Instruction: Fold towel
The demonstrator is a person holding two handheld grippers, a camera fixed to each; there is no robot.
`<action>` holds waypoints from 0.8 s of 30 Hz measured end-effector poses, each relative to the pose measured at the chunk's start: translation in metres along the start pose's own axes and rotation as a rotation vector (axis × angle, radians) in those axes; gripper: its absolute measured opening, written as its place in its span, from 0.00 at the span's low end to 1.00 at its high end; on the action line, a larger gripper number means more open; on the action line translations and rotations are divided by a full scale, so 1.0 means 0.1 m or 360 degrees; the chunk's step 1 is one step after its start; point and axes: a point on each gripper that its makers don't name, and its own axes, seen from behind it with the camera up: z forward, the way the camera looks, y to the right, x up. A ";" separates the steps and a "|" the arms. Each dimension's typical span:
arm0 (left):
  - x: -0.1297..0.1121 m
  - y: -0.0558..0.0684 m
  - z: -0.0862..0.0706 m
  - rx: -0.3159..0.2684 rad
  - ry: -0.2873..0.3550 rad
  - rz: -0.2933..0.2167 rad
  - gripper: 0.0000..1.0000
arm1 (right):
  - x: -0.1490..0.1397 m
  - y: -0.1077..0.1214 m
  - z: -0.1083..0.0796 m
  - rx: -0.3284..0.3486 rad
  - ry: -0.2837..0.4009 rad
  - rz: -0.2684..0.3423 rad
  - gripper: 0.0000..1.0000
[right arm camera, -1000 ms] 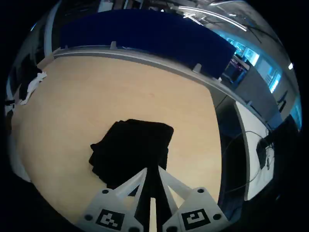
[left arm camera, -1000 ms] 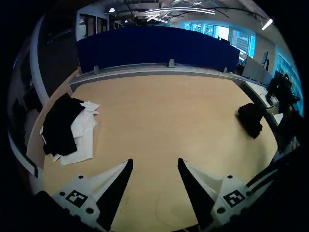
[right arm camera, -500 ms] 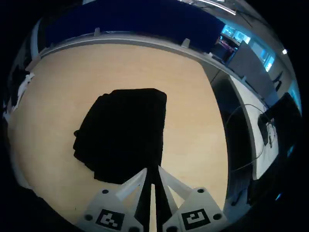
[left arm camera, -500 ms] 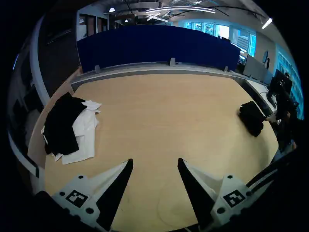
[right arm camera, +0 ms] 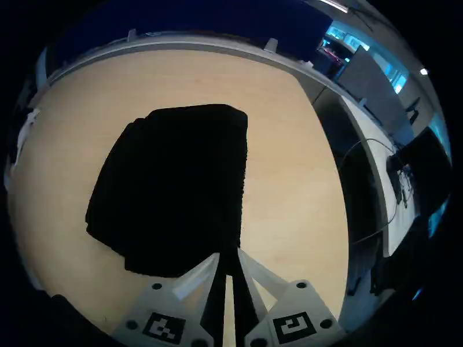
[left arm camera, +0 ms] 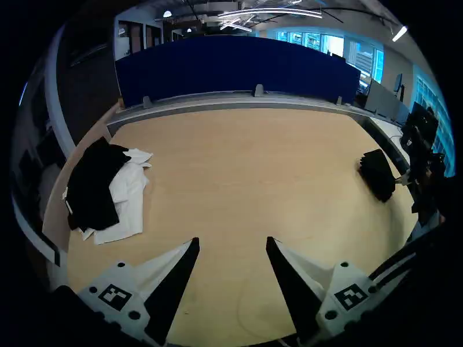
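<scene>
A folded black towel (right arm camera: 173,185) lies flat on the light wooden table (right arm camera: 283,173). My right gripper (right arm camera: 229,254) is shut, its tips pinching the towel's near edge. In the left gripper view the same black towel (left arm camera: 377,173) sits near the table's right edge, with the right gripper (left arm camera: 402,179) touching its side. My left gripper (left arm camera: 231,246) hovers open over bare table (left arm camera: 243,173), with nothing between its fingers. A heap of black and white cloths (left arm camera: 107,191) lies at the far left.
A blue partition (left arm camera: 231,66) on a grey rail runs along the table's far edge. Beyond the right edge stand a white desk with cables (right arm camera: 382,185) and dark monitors (left arm camera: 425,130). The heap of cloths (right arm camera: 20,136) shows at the table's left rim.
In the right gripper view the black towel has grown larger and flatter as the shut gripper came lower over it. The left gripper has stayed open and nearly still.
</scene>
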 end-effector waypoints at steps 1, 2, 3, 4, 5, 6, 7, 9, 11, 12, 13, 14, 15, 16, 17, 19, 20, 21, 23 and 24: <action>0.00 0.00 0.00 0.0000 0.0000 -0.0001 0.85 | 0.01 0.00 0.01 -0.0005 0.0004 0.0004 0.06; 0.00 0.00 0.00 0.0000 0.0000 -0.0001 0.85 | 0.01 0.00 0.02 -0.0011 0.0009 0.0009 0.06; 0.00 0.00 0.00 0.0000 0.0000 -0.0002 0.85 | 0.01 0.00 0.02 -0.0011 0.0008 0.0012 0.06; 0.00 0.00 0.00 0.0000 0.0000 -0.0002 0.85 | 0.01 0.00 0.03 -0.0010 0.0007 0.0015 0.06; 0.00 0.00 0.00 0.0001 0.0000 -0.0003 0.85 | 0.01 -0.01 0.03 -0.0009 0.0006 0.0018 0.06; 0.00 0.00 0.00 0.0000 0.0000 -0.0002 0.85 | 0.01 0.00 0.02 -0.0011 0.0008 0.0018 0.06; 0.00 0.00 0.00 0.0000 0.0000 -0.0001 0.85 | 0.01 0.00 0.01 -0.0014 0.0010 0.0017 0.06; 0.00 0.00 0.00 0.0000 0.0000 0.0000 0.85 | 0.00 0.00 0.00 -0.0019 0.0012 0.0018 0.08; -0.01 0.00 0.00 0.0001 0.0000 0.0001 0.85 | -0.02 0.01 -0.02 -0.0025 0.0013 0.0021 0.11; -0.01 0.00 0.00 0.0001 0.0000 0.0000 0.85 | -0.02 0.01 -0.03 -0.0026 0.0017 0.0025 0.13; -0.01 0.00 0.00 0.0000 0.0000 -0.0001 0.85 | -0.02 0.01 -0.04 -0.0028 0.0022 0.0030 0.15; -0.01 0.00 0.00 0.0000 0.0000 -0.0003 0.85 | -0.03 0.01 -0.05 -0.0029 0.0027 0.0035 0.18; -0.01 0.00 0.00 0.0001 0.0001 -0.0004 0.85 | -0.03 0.02 -0.07 -0.0030 0.0033 0.0043 0.21; -0.01 -0.01 -0.01 0.0001 0.0002 -0.0005 0.85 | -0.03 0.02 -0.09 -0.0031 0.0040 0.0051 0.27; 0.00 -0.01 -0.01 0.0001 0.0003 -0.0007 0.85 | -0.04 0.02 -0.12 -0.0032 0.0047 0.0060 0.33; 0.00 -0.02 -0.01 0.0001 0.0006 -0.0009 0.85 | -0.05 0.02 -0.16 -0.0032 0.0060 0.0080 0.45; 0.00 -0.03 -0.02 0.0001 0.0007 -0.0010 0.85 | -0.06 0.02 -0.19 -0.0031 0.0067 0.0091 0.51; 0.00 -0.03 -0.02 0.0002 0.0009 -0.0011 0.85 | -0.07 0.02 -0.21 -0.0028 0.0073 0.0101 0.57; 0.01 -0.04 -0.03 0.0002 0.0012 -0.0013 0.85 | -0.08 0.01 -0.25 -0.0019 0.0085 0.0121 0.73; 0.01 -0.05 -0.03 0.0002 0.0015 -0.0015 0.85 | -0.08 0.00 -0.27 -0.0014 0.0092 0.0127 0.81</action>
